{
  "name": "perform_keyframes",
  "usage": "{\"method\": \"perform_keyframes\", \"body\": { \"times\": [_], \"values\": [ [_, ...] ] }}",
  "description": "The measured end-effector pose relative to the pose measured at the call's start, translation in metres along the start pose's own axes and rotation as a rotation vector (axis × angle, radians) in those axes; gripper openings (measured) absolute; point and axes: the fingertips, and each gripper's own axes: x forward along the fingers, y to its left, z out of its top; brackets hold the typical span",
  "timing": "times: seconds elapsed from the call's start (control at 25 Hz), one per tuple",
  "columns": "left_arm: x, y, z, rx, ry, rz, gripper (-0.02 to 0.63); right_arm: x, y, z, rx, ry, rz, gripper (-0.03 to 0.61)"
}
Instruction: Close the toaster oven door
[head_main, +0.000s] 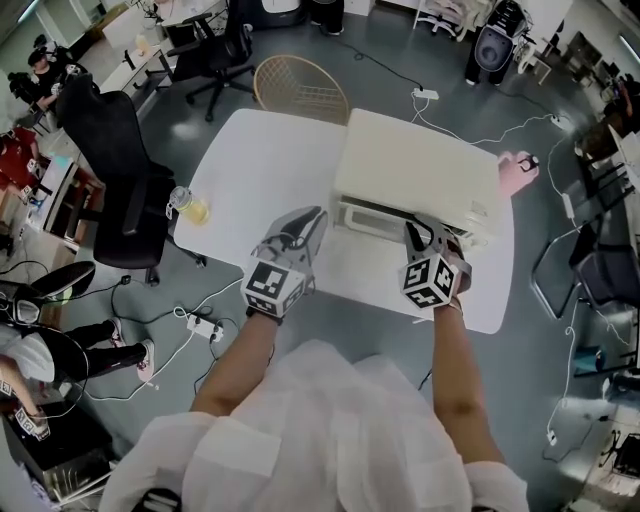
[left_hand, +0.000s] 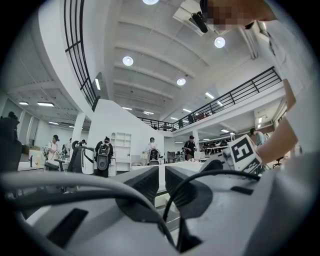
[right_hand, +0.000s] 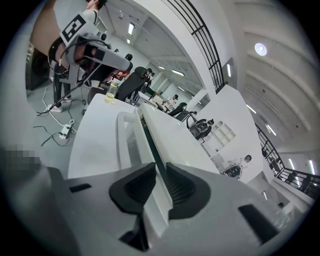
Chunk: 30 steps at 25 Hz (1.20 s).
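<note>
right gripper (right_hand: 161, 172) clamped on the door (right_hand: 150, 145) edge of the toaster oven (head_main: 415, 170), and the door looks nearly shut. next: push it flush, then let go. left gripper (left_hand: 161, 186) idle, jaws slightly apart, empty.

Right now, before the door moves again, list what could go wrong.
1. The fingers of the right gripper pinch only the thin edge of the door; it could slip out as it swings.
2. A dark gap shows between the door and the toaster oven, and the fingers straddle that edge, so they may get caught when it shuts.
3. The left gripper hangs over the table, open and empty. Nothing braces the oven, which might slide back.
</note>
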Motion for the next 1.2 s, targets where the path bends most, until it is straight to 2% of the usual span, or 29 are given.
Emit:
{"method": "perform_keyframes", "body": {
  "times": [0.2,0.32,0.4,0.84,1.0,1.2],
  "values": [
    [0.007,0.001,0.001,0.004,0.003,0.004,0.028,0.003,-0.01,0.001,-0.008,-0.013,-0.046,0.08],
    [0.009,0.002,-0.001,-0.003,0.006,0.008,0.028,0.003,-0.014,0.001,-0.013,-0.018,-0.093,0.04],
    [0.011,0.001,-0.001,-0.002,0.007,0.007,0.028,0.003,-0.015,0.001,-0.014,-0.019,-0.109,0.038],
    [0.014,-0.002,0.002,-0.008,0.002,0.014,0.028,0.004,-0.015,-0.001,0.017,-0.019,-0.112,0.038],
    [0.013,0.0,0.007,-0.011,-0.002,0.02,0.028,0.0,-0.02,0.002,0.092,-0.038,-0.117,0.057],
    [0.01,-0.002,0.013,-0.005,-0.009,0.034,0.028,-0.023,-0.045,0.001,0.292,-0.122,-0.16,0.066]
  ]
}}
